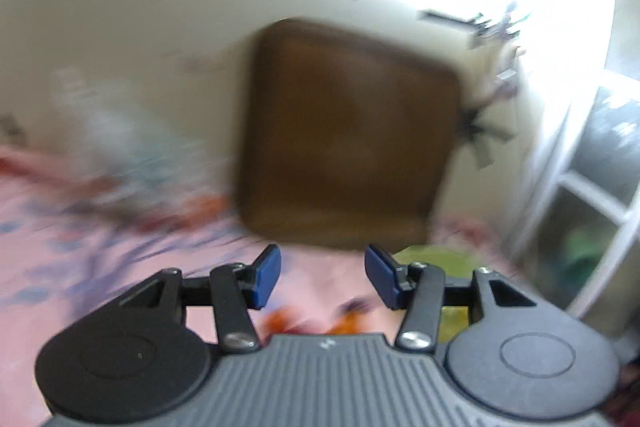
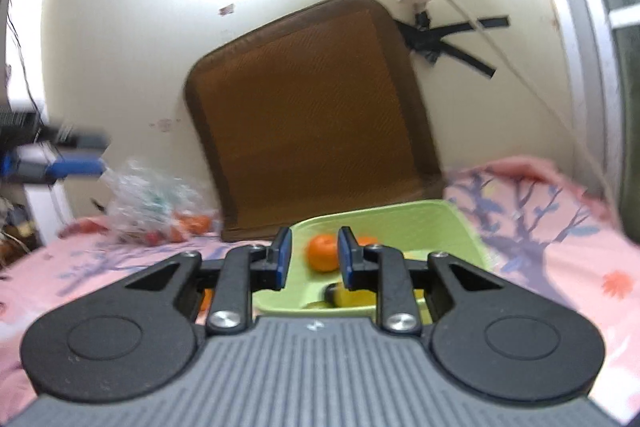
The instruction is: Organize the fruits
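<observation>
Right gripper [image 2: 311, 259]: jaws a little apart, nothing between the pads.
Orange [image 2: 323, 252]: in the green bin [image 2: 452, 227], just beyond the right fingertips (seen through the gap).
Left gripper [image 1: 323, 275]: jaws apart, empty; view blurred.
Bag [image 2: 148, 203]: clear plastic, fruit inside, on the pink sheet [image 2: 560, 227], left of the bin.
Cushion [image 2: 316, 115]: brown, leaning on the wall behind.

Orange [image 2: 323, 253] in basin [image 2: 460, 223], before cushion [image 2: 312, 115]
</observation>
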`<state>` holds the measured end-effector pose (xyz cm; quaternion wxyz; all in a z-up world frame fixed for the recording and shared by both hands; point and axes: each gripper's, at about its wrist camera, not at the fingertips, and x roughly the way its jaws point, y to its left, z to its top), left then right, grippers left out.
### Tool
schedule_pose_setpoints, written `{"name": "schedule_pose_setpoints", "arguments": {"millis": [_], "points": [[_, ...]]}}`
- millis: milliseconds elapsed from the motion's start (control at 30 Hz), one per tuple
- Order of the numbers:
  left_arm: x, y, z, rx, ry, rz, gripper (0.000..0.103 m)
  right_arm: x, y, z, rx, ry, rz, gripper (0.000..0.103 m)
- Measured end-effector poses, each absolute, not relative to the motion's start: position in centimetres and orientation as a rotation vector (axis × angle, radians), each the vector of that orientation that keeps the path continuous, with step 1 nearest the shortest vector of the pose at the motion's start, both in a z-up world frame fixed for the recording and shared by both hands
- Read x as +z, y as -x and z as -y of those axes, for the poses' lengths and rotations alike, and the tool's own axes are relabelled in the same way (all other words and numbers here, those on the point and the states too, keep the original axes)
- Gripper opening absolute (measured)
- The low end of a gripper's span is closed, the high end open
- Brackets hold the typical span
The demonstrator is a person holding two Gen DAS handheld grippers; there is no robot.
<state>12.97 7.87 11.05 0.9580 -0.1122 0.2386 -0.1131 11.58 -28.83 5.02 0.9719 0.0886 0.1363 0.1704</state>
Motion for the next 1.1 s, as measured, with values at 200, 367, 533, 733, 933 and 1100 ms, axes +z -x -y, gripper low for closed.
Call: {"name": "schedule_pose_setpoints", "arguments": {"millis": [200, 367, 533, 733, 933, 1100], "points": [[5.9, -12.0, -8.4, -0.200, 0.208, -0.590, 0.059, 4.5, -11.5, 23.1, 0.458, -0.108, -0.376, 0.027], [3.2, -13.5, -7.9, -0.274, 0.258, -0.671, 0.062, 3.2, -12.4, 17.9, 0.552, -0.043, -0.476, 0.027], [2.1, -15.2, -8.5, -0.308, 0.348, -0.696, 0.062, 2.3, -13.4, 12.7, 0.623, 0.133, -0.538, 0.028], [1.0, -15.6, -8.5, -0.333, 0.378, -0.734, 0.059, 1.3, -15.4, 9.9, 0.647, 0.241, -0.577, 0.028], [0.5, -16.0, -8.7, -0.310, 0.399, -0.727, 0.037, 0.3, -16.3, 9.3, 0.656, 0.230, -0.597, 0.031], [0.8, -14.9, -8.1, -0.368, 0.432, -0.734, 0.036, 0.9, -14.8, 10.3, 0.648, 0.202, -0.588, 0.028]]}}
